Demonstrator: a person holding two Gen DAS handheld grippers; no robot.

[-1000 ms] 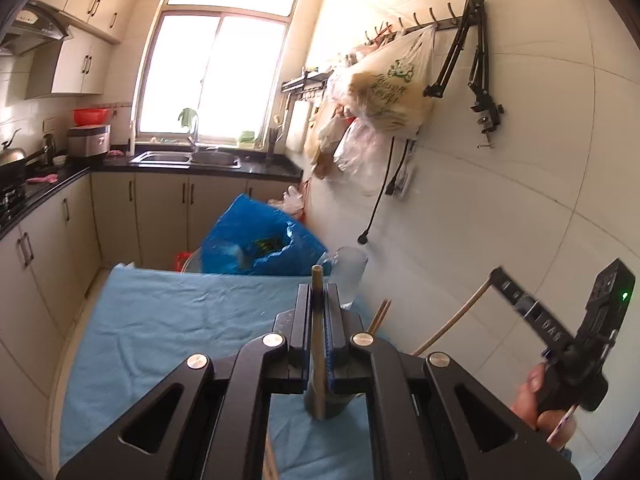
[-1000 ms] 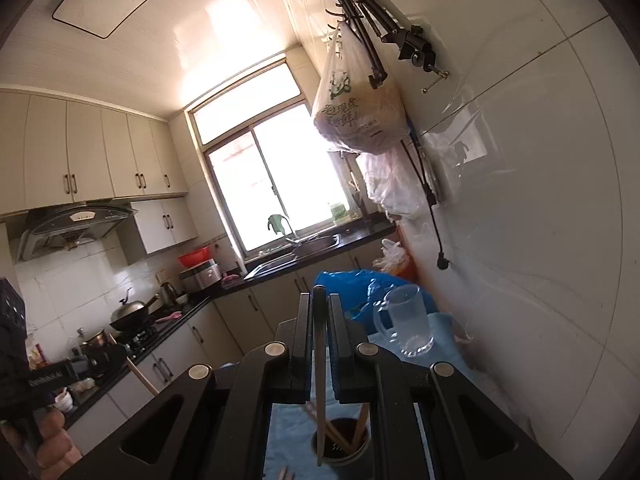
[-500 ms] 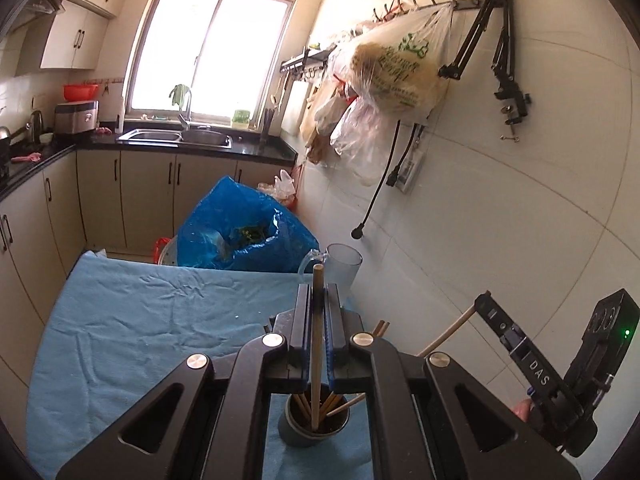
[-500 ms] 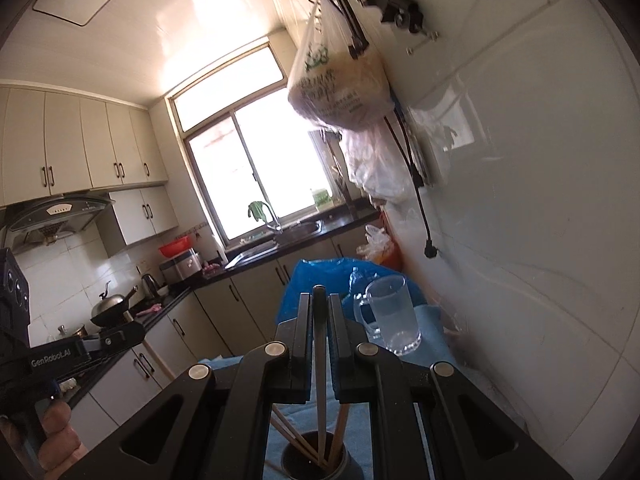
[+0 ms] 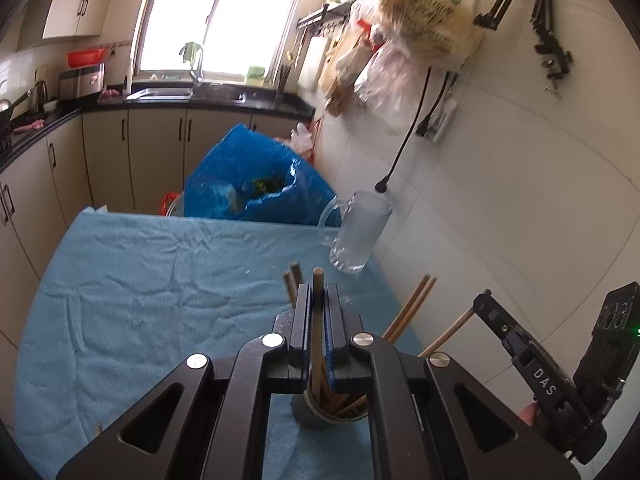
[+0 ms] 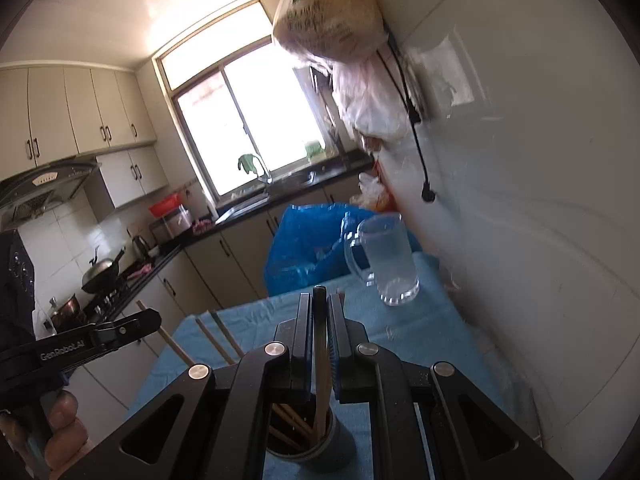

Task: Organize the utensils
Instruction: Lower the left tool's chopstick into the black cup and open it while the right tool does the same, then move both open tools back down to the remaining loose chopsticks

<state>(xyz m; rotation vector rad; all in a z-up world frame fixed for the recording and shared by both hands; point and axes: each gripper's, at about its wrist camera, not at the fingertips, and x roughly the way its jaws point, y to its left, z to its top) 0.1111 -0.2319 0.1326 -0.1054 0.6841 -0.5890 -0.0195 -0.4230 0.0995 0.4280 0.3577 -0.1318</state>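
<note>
Chopstick was what my left claw had clamped between its closed jaws, upright, its lower end reaching into the dark holder cup just below the claw. My right claw gripped a second chopstick the same way, its tip down inside that cup, among several sticks already leaning there. I judged these sticks light, stiff and smooth, so likely to swivel or slide in the pads if held near one end; a hold around the upper third, as I had, seemed sound, and letting go only once the tip sat deep should keep the cup from tipping. Other chopsticks fanned out of the cup to the right of the left claw. Ahead of both claws, on the bench under a wrinkled blue cloth, a clear glass mug stood near the wall, fragile and worth avoiding. Beyond the bench's far edge sat a blue plastic bag.
</note>
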